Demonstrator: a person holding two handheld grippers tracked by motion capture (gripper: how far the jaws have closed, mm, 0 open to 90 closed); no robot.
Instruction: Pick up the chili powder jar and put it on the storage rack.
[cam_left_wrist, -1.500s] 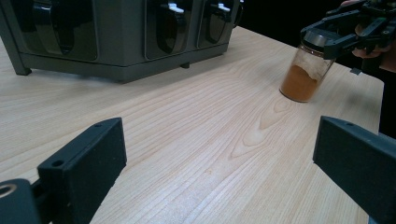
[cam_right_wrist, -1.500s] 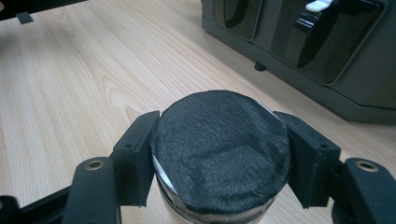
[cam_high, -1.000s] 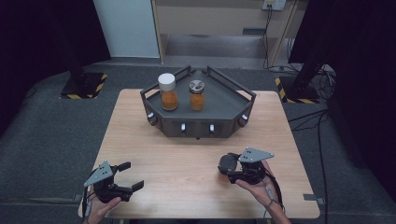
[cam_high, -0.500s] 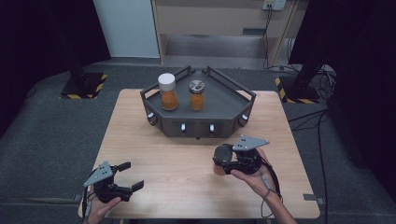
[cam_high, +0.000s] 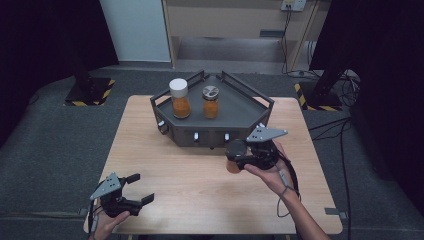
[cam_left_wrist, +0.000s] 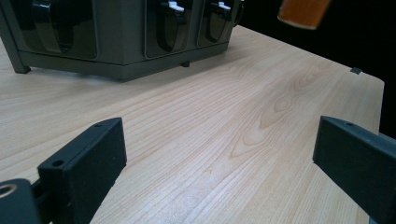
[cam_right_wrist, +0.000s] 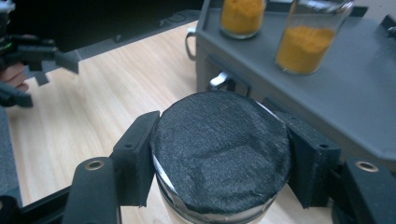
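Nearest the person, the left gripper (cam_high: 131, 190) waits with its jaws spread wide and nothing between them, well short of the grey tray (cam_high: 240, 112). Just in front of that tray, the right gripper (cam_high: 235, 157) clamps a black-lidded spice jar (cam_right_wrist: 222, 154), which has risen off the table (cam_high: 200, 185) since a second ago. On the tray stand a white-capped jar (cam_high: 179, 98) and a metal-lidded jar (cam_high: 210, 101); the carried one likely joins them.
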